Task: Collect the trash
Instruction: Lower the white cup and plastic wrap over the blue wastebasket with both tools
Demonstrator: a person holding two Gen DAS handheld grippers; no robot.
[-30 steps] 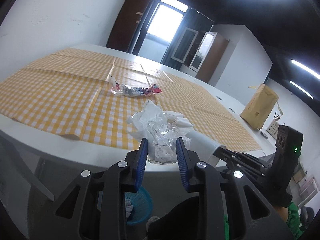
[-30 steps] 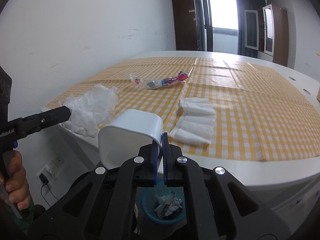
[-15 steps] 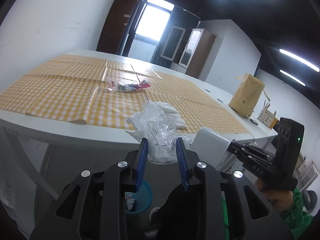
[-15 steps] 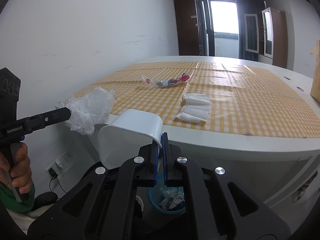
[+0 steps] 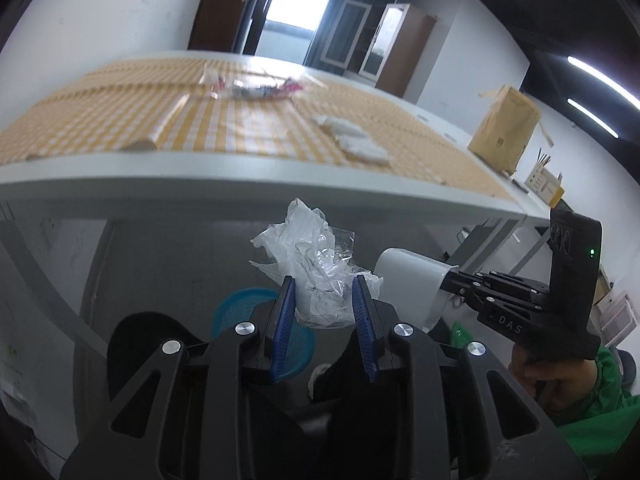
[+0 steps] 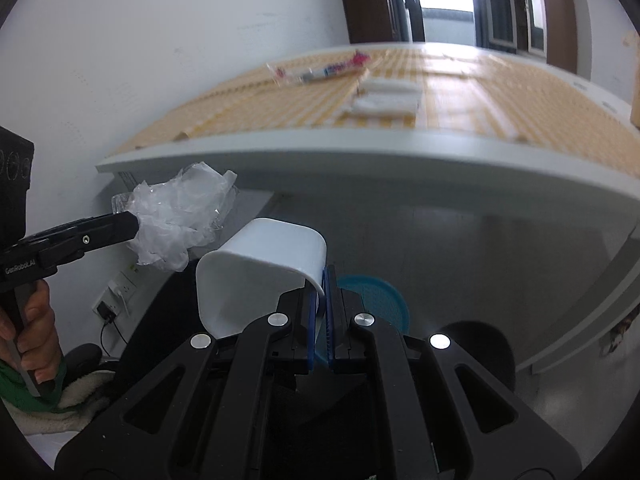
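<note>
My left gripper (image 5: 324, 294) is shut on a crumpled wad of clear plastic (image 5: 316, 268), held below the table edge and above a blue basket bin (image 5: 240, 306) on the floor. In the right wrist view the same plastic (image 6: 180, 220) sticks out of the left gripper (image 6: 134, 222). My right gripper (image 6: 319, 280) is shut on the rim of a white plastic cup (image 6: 256, 272), which hangs on its side just right of the plastic wad and over the blue bin (image 6: 376, 300). The left wrist view shows the cup (image 5: 412, 284) too.
The white table (image 5: 240, 184) carries a yellow checked cloth with a colourful wrapper (image 5: 256, 88) and white tissues (image 5: 356, 142) on it. A brown paper bag (image 5: 502, 128) stands at its far right. A wall socket (image 6: 116, 296) is low on the left.
Both grippers have sunk from table height to below the table edge, carrying the plastic wad and the cup. The blue bin now shows more fully beneath them.
</note>
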